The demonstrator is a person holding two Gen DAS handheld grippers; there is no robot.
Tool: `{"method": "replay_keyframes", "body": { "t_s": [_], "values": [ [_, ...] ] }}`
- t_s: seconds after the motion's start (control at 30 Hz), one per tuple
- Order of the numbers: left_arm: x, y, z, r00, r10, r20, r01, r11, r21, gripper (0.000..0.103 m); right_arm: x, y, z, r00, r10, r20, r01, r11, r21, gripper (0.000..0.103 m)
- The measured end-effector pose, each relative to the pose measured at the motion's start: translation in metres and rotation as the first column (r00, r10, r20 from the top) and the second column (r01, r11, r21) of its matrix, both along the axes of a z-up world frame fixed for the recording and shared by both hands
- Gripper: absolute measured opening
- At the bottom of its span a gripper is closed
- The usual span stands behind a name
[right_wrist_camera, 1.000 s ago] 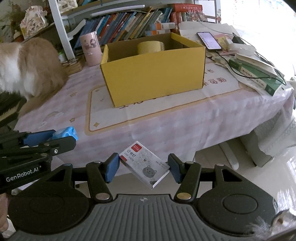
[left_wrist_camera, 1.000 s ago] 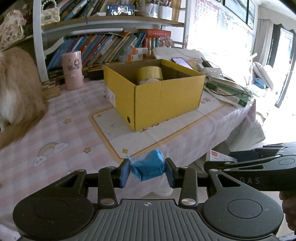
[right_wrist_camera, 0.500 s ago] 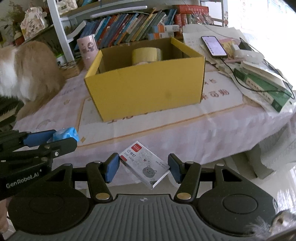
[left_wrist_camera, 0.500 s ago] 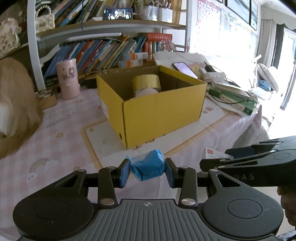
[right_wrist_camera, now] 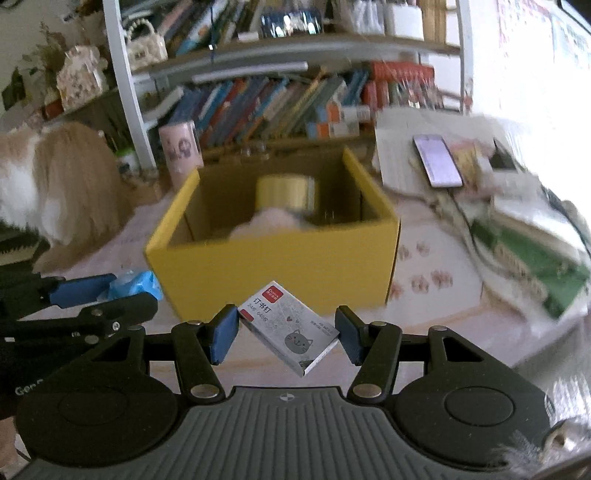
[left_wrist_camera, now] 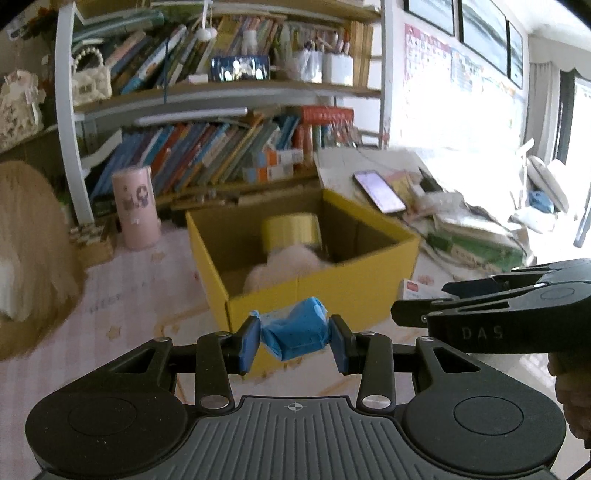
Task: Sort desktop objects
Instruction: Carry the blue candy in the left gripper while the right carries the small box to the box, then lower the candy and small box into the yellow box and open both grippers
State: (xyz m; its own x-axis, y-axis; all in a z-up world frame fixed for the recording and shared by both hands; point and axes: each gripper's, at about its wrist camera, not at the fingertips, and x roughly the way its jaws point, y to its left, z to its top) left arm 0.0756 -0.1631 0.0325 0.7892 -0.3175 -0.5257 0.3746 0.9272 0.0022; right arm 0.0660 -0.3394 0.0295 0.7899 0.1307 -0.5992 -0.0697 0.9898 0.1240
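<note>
A: What stands at the back of the room?

B: A bookshelf (left_wrist_camera: 229, 147) with a white frame, packed with leaning books on the lower board and boxes and small ornaments on the upper one.

A: And the light?

B: Strong daylight pours in from a window (left_wrist_camera: 576, 147) at the right, washing out that side. Framed pictures (left_wrist_camera: 480, 33) hang high on the wall there, above a colourful chart (left_wrist_camera: 428, 70).

A: What covers the counter?

B: A pale pink checked cloth (left_wrist_camera: 122, 314) with small stars. The floor (right_wrist_camera: 554, 354) past its edge is light and glossy.
</note>
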Motion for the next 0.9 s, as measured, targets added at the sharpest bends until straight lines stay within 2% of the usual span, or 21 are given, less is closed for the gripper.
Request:
{"method": "replay_keyframes", "body": {
  "t_s": [0.3, 0.5, 0.7, 0.9],
  "values": [
    [0.039, -0.027, 0.010, 0.997, 0.055, 0.050, -0.055, 0.998, 0.007, 0.039, 0.050, -0.023, 0.024, 0.994, 0.078, 0.082, -0.076, 0.997, -0.024, 0.055],
    [0.069, -0.037, 0.007, 0.993, 0.111, 0.041, -0.113, 0.993, 0.024, 0.039, 0.091, -0.031, 0.023, 0.986, 0.146, 0.081, -0.138, 0.986, -0.090, 0.055],
    [0.096, -0.052, -0.004, 0.992, 0.127, 0.000, -0.127, 0.989, 0.072, 0.039, 0.130, -0.033, 0.011, 0.975, 0.222, 0.034, -0.213, 0.963, -0.162, 0.055],
    [0.115, -0.063, -0.018, 0.989, 0.144, -0.044, -0.139, 0.985, 0.100, 0.039, 0.170, -0.027, -0.008, 0.946, 0.311, -0.085, -0.323, 0.922, -0.215, 0.055]
  ]
}}
